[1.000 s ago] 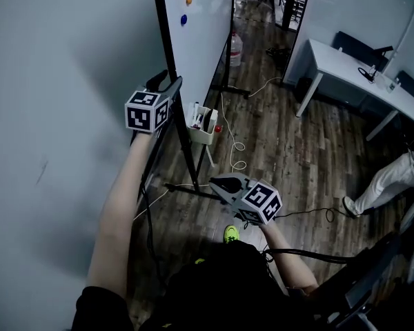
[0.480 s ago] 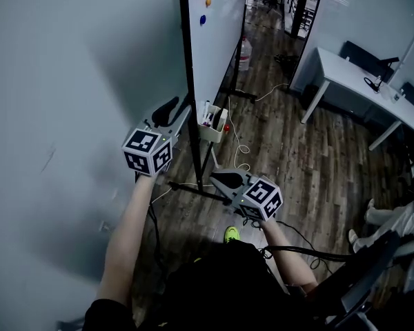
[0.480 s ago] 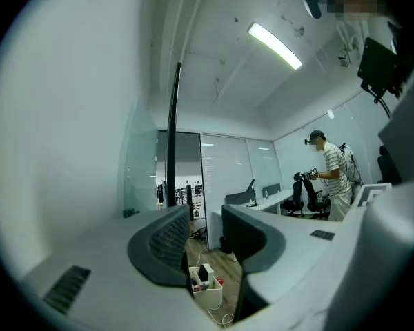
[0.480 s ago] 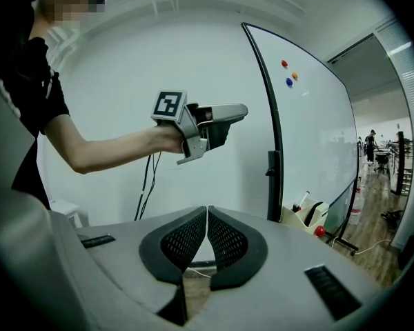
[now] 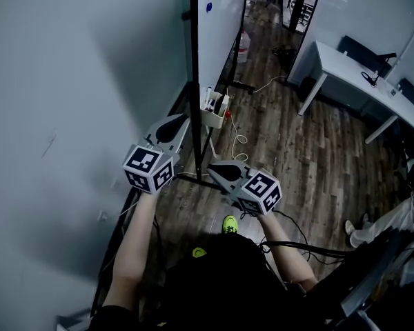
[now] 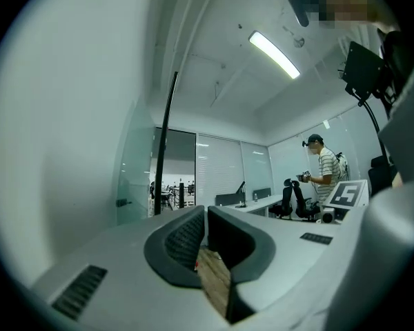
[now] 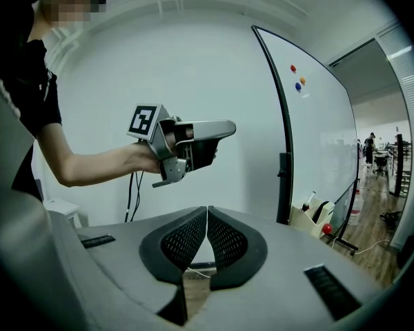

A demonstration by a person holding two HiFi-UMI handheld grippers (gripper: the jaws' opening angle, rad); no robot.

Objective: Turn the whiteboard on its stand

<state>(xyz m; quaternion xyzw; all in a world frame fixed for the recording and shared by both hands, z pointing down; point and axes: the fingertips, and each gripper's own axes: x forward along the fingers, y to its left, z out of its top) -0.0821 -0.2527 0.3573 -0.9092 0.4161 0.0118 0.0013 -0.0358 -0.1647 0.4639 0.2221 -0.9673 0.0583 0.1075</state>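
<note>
While left gripper (image 5: 169, 128) jaws are just closing near-together, empty, right gripper (image 5: 219, 171) jaws touching, empty; whiteboard (image 5: 217, 19) seemingly mid-turn, needing regrip next.

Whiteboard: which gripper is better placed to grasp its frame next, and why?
Probably left. The left gripper sits beside the whiteboard's black frame; its jaws have just been closing, nothing between them. The right gripper is farther from it, shut.
</note>
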